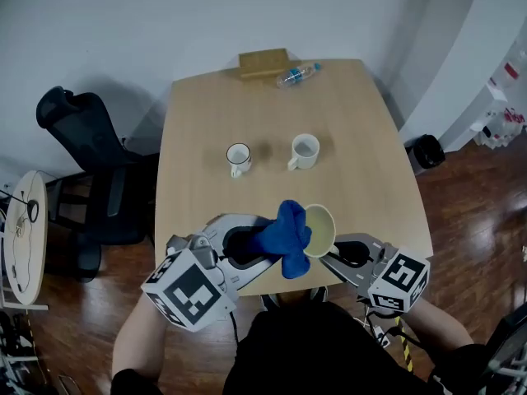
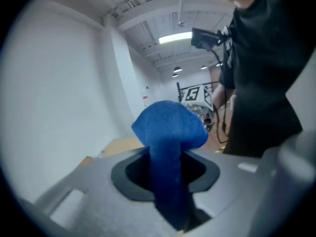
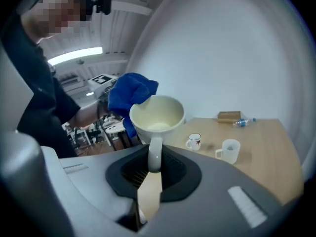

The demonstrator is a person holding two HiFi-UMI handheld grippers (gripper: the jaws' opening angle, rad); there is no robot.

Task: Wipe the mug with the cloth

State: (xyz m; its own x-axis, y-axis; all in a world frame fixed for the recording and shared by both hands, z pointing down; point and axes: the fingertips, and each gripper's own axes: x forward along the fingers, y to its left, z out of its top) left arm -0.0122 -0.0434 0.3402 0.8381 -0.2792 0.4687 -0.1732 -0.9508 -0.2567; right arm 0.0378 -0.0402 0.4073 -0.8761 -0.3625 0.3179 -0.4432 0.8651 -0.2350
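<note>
A cream mug [image 1: 319,230] is held in the air over the near end of a wooden table [image 1: 362,138], at about 6 o'clock on the tabletop in the head view. It is tipped so its open mouth faces away from the person. The right gripper [image 1: 328,253] has its jaws nearly together, clamped on the mug's handle, which runs straight down between them in the right gripper view.

A blue cloth [image 1: 284,237] sits at 9 o'clock from the mug, bunched up and touching the rim. The left gripper [image 1: 257,243] pinches the cloth, jaws narrow on a strip of it, and the loose end fans out past the tips like a mushroom cap.

On the table, a small white cup with a dark rim [image 1: 238,158] stands at 11 o'clock from the held mug, and a pale cup [image 1: 304,151] stands at 12 o'clock, the two apart from each other. At the far edge lie a wooden block [image 1: 263,62] and, just beside it at 3 o'clock, a plastic bottle [image 1: 296,74] on its side. A black office chair [image 1: 90,163] stands at 9 o'clock from the table.
</note>
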